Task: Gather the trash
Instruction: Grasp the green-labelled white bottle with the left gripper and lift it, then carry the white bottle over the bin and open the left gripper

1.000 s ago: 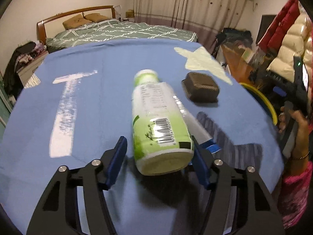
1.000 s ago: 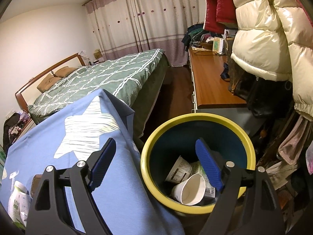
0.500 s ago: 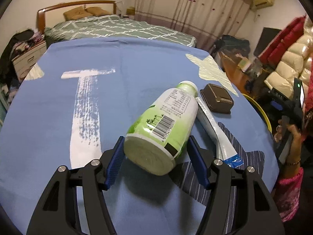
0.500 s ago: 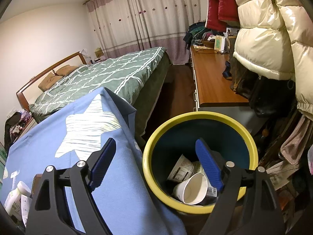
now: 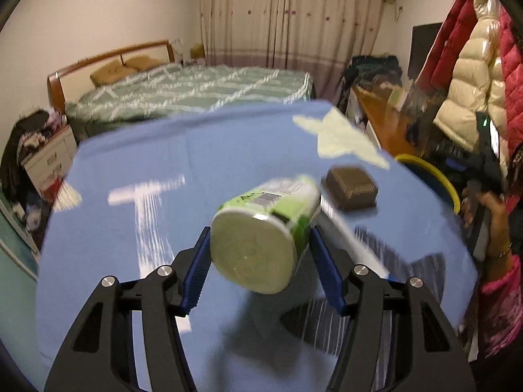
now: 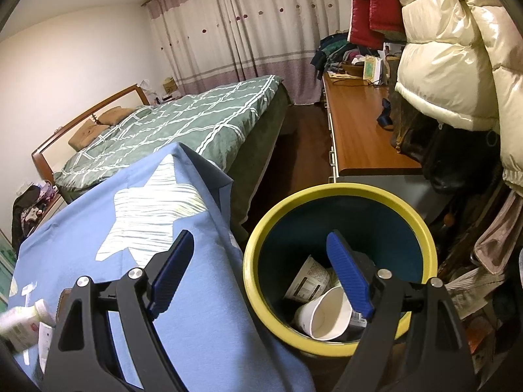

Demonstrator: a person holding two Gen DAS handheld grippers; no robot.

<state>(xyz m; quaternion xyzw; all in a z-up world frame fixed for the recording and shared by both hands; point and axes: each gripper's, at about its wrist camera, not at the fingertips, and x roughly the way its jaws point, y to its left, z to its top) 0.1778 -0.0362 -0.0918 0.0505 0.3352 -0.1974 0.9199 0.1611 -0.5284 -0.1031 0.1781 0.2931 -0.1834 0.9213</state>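
Left claw point(image 5: 260, 271) closing on bottle point(image 5: 264, 232), base-first between pads, lifted clear of bench point(image 5: 130, 170) (blue cloth). Advice: hold squeeze firm, keep bottle level, carry right to bin point(image 6: 340, 258), release over opening.

Right claw point(image 6: 258, 277) wide, empty, hovering at bin rim.

Left view motion-blurred; bottle cap hidden behind body. Dark box point(image 5: 351, 187) contents indiscernible. Bin mostly cut off in left view.

The whole left wrist view is smeared by motion. The bottle point(image 5: 264, 228) between the closing pads of the left claw point(image 5: 258, 268) has an unreadable label, and it hides part of the white tube point(image 5: 346, 232) behind it. Beside the bottle, the dark box point(image 5: 351, 187) is too blurred to identify.

In the right wrist view the bottle point(image 6: 23, 323) is cut off by the left edge.
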